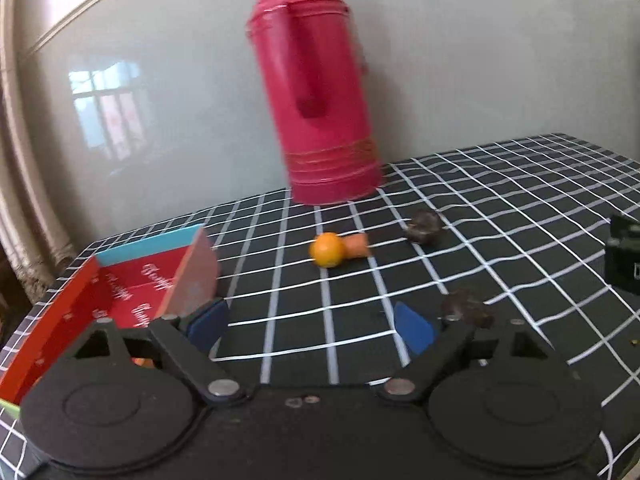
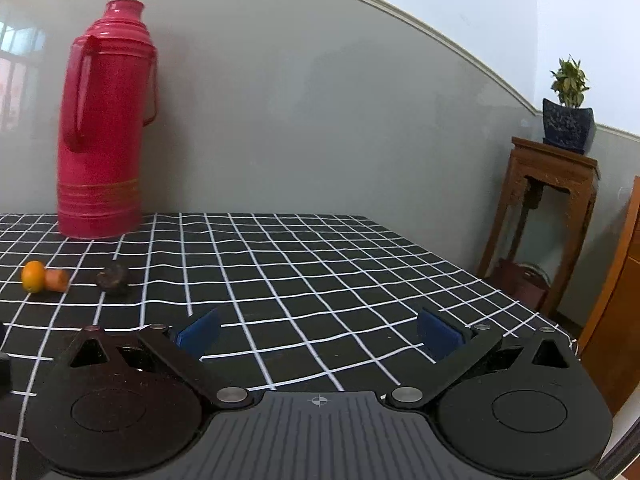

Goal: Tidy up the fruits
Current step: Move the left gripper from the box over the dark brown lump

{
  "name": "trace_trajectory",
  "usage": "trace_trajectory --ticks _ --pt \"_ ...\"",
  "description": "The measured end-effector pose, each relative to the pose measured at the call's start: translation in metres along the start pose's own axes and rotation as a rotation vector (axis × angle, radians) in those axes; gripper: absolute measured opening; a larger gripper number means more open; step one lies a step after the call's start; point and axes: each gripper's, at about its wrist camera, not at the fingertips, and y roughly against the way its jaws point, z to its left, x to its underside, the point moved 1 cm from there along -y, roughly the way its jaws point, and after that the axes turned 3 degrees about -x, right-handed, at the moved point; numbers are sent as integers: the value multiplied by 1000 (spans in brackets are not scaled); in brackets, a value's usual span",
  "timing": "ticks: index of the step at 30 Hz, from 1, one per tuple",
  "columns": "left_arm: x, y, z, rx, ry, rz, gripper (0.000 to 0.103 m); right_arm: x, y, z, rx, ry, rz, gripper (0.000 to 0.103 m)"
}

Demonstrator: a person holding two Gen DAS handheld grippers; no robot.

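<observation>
A small orange (image 1: 327, 249) lies on the checked tablecloth (image 1: 500, 216) touching an orange carrot-like piece (image 1: 356, 246). A dark wrinkled fruit (image 1: 423, 225) lies to their right, and another dark fruit (image 1: 466, 307) sits just beyond my left gripper's right finger. A red open box (image 1: 132, 292) stands at the left with something orange inside. My left gripper (image 1: 314, 326) is open and empty, a little short of the orange. My right gripper (image 2: 318, 334) is open and empty over bare cloth; the orange (image 2: 33, 276), the orange piece (image 2: 57, 280) and a dark fruit (image 2: 113, 278) lie far to its left.
A tall red thermos (image 1: 320, 92) stands at the back by the grey wall, also in the right wrist view (image 2: 102, 128). The other gripper's black body (image 1: 622, 258) shows at the right edge. A wooden stand (image 2: 548, 208) with a potted plant (image 2: 568, 108) is beyond the table's right edge.
</observation>
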Motion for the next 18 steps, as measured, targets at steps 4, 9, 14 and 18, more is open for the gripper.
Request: trace_trajectory --ticks 4,9,14,18 --pt "0 -4 -16 29 -27 2 81 0 -3 -7 1 -16 12 103" --pt "-2 -7 -29 32 -45 -14 78 -3 -4 -14 -4 -28 15 103" --pt "-3 -10 -37 55 -50 -19 78 -3 -5 -16 -3 -27 14 103" --pt "-5 -9 -41 71 -37 -29 79 -2 -5 -16 1 -31 15 103"
